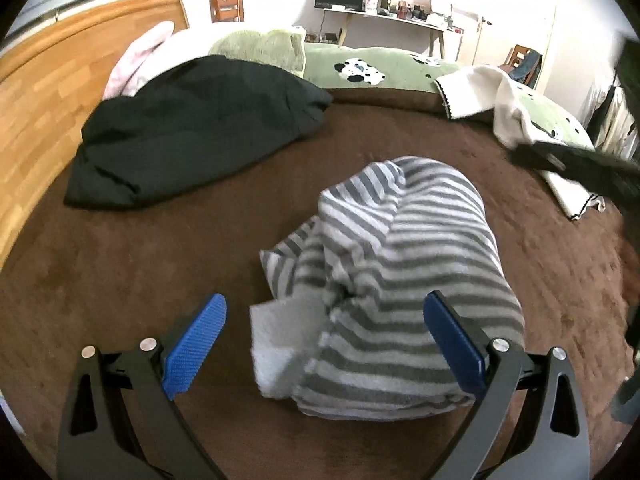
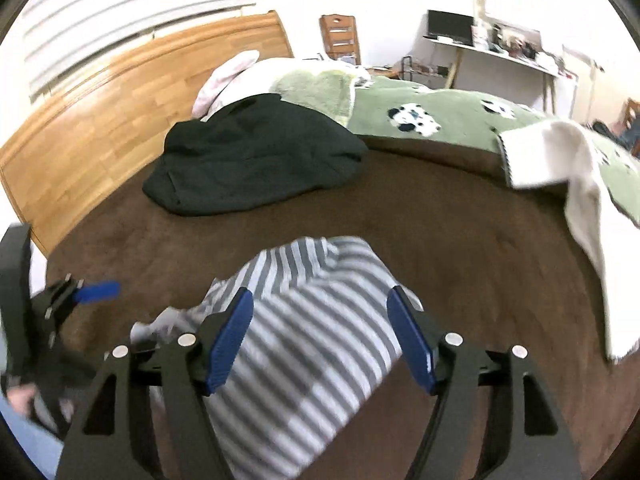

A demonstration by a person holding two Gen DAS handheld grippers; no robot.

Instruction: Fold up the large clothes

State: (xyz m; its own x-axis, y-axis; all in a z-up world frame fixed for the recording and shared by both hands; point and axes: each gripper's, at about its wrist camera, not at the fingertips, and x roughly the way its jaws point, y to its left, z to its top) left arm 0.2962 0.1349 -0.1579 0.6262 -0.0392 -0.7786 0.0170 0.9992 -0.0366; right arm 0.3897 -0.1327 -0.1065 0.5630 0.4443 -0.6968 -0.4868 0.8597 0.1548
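Striped garment [image 1: 400,272], folded (grey and white), lies on brown bed [image 1: 160,248], near centre. Black garment [image 1: 192,128] lies far left by wooden headboard [image 1: 52,80]; white cloth [image 1: 500,96] far right. Left tongs [image 1: 326,344] apart, empty, over the stripes. Right tongs [image 2: 320,336] apart, nothing clamped.

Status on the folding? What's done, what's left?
Done: striped garment lies bundled into a compact fold on the brown bedcover. In hand: nothing; left gripper and right gripper are both open above it. Left: black garment and white garment look unfolded.
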